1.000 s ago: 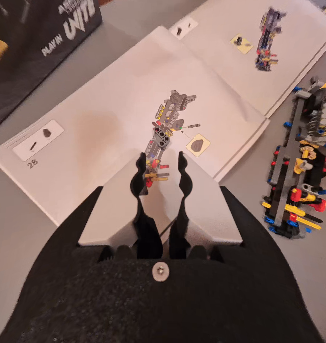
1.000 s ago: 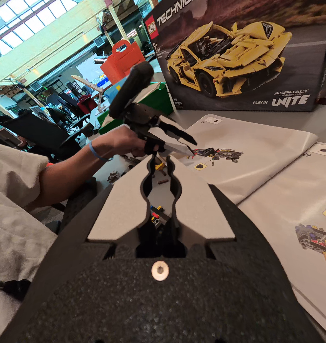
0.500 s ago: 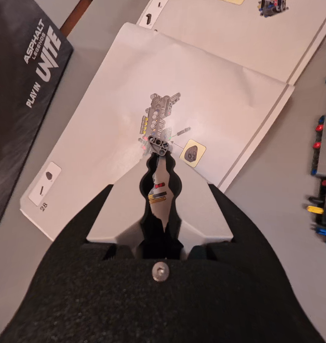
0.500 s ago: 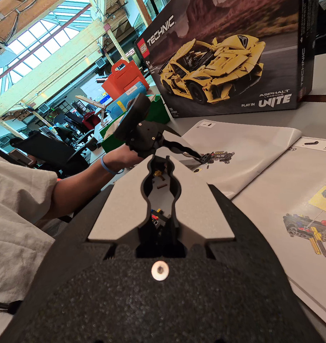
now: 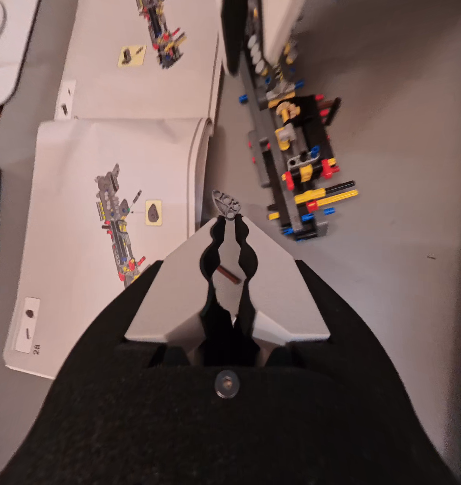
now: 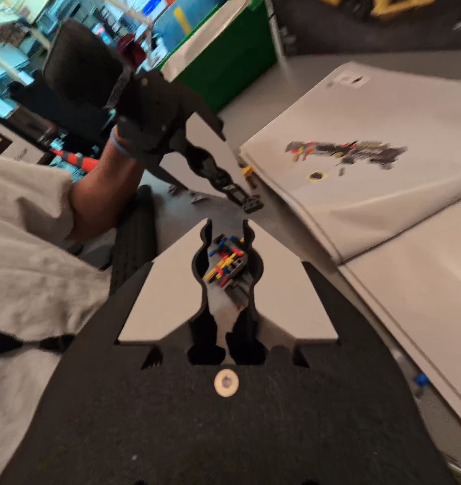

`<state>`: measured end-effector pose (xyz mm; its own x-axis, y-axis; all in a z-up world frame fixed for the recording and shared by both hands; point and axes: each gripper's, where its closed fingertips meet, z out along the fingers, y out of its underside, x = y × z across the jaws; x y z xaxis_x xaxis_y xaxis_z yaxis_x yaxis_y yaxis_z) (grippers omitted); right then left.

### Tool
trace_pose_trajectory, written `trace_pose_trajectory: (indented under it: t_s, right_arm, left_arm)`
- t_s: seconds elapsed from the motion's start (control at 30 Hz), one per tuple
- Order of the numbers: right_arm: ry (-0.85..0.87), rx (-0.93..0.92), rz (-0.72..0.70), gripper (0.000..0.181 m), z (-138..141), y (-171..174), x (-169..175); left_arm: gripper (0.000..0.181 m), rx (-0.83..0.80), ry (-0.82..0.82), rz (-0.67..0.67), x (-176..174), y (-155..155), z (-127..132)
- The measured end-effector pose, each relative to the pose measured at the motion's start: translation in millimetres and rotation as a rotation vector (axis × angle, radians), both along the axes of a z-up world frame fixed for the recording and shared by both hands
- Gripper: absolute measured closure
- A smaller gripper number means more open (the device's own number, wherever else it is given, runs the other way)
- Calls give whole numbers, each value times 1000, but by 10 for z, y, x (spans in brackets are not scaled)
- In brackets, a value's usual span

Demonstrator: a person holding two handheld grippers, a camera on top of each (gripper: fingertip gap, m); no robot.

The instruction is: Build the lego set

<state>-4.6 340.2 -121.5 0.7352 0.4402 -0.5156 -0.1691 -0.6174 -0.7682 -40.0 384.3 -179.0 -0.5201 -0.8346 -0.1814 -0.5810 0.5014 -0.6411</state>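
Note:
My left gripper (image 5: 228,216) is shut on a small grey triangular lego plate (image 5: 226,203), held by one corner above the grey table, just right of the open instruction booklet (image 5: 114,162). The partly built lego chassis (image 5: 297,157), grey and black with yellow, red and blue pins, lies to the right of it. My right gripper (image 6: 226,223) is open and empty above the chassis (image 6: 229,265), which shows between its fingers. In the right wrist view the left gripper (image 6: 246,202) holds the plate (image 6: 253,205) just beyond my right fingertips.
A brown axle (image 5: 228,274) lies on the table under my left fingers. A green bin (image 6: 224,60) and the dark set box (image 6: 381,23) stand at the back. A person's forearm (image 6: 101,189) reaches in from the left. Small loose pieces (image 6: 195,198) lie beside the booklet (image 6: 368,196). Tip to tip, the grippers are about 9 centimeters apart. The brown axle (image 5: 228,274) lies around 5 centimeters away from my left fingertips.
My left gripper closed on the grey plate on the booklet page and carried it right, off the page toward the chassis. My right gripper tipped down over the chassis and opened wider.

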Motion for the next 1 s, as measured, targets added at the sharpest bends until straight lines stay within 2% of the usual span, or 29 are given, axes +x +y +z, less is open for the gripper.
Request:
trace_pose_trajectory:
  t_s: [0.03,0.13,0.23,0.3,0.43,0.57,0.6,0.7,0.77,1.0]
  right_arm:
    - [21,-21,62,158,28,-94,-81]
    - [23,-18,38,162,128,-306,-32]
    - [-85,-79,20,160,-105,-643,14]
    - [-98,-119,36,160,-272,-844,-29]
    - [64,-139,34,158,-341,-980,-157]
    - [244,-78,77,166,-134,-1128,-241]
    - [237,-68,61,166,-128,-1158,-199]
    - [17,-115,1,164,-413,-1221,-4]
    - [-111,-134,21,160,-571,-1247,45]
    - [-242,-66,234,156,-677,-1268,-144]
  left_arm:
    - [175,16,-14,-7,-16,-62,46]
    - [175,49,-49,-38,-112,-296,160]
    - [175,51,-67,-98,-206,-624,189]
    - [175,63,-73,-140,-219,-846,167]
    - [176,107,-95,-224,-149,-1229,114]
    - [176,139,-90,-250,-52,-1432,37]
    - [176,142,-83,-259,-44,-1473,10]
    - [176,204,-78,-275,3,-1531,-86]
    - [176,267,-90,-303,31,-1573,-129]
    - [178,467,-82,-379,82,-1614,-247]
